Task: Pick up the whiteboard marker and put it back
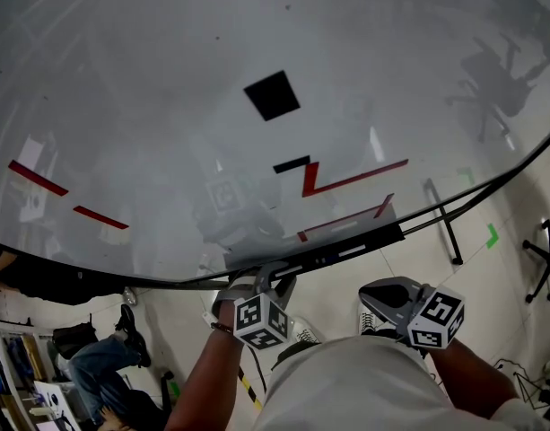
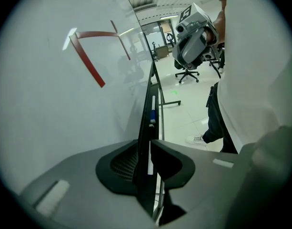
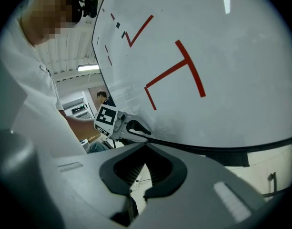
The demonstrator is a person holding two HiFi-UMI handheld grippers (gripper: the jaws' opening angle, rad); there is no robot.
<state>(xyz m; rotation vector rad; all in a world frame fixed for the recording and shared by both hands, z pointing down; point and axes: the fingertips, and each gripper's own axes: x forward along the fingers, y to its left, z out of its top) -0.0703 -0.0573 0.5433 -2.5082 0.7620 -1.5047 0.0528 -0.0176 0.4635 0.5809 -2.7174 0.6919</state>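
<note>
**Head view.** A large whiteboard [image 1: 167, 106] carrying red strokes and black squares is filling most of the frame, with tiled floor [image 1: 409, 268] showing below it. A black tray [image 1: 382, 237] is running along the board's bottom edge. The left claw [image 1: 276, 281] is sitting at the near end of that tray. The right claw [image 1: 382, 296] is hanging beside it, apart from the board. The marker is too small to pick out here.

**Left gripper view.** The camera is looking lengthwise down the tray. The jaws are sitting nearly together, and a narrow white barrel, the marker [image 2: 150, 159], is lying in the slit between them. I am reading the left claw as clamped on it. The barrel is lying in the tray, parallel to the board. Farther along the same line a blue section [image 2: 152, 116] is showing; I cannot tell whether it belongs to the same pen. An office chair [image 2: 186, 73] is standing on the floor beyond.

**Right gripper view.** The jaws of the right claw [image 3: 146, 145] are meeting tip to tip with nothing between them. The left claw is showing at the board's lower edge.

**Judgement.** The step in hand is the grip at the tray; the frames are not settling whether it is the lift or the set-down.
- For the lift: bring the barrel straight up and out over the lip, keeping it parallel to the tray and off the board face.
- For the return: let the barrel bear fully on the tray floor before parting the jaws, so it is not rolling over the lip.
- The idle claw is best kept clear.
</note>
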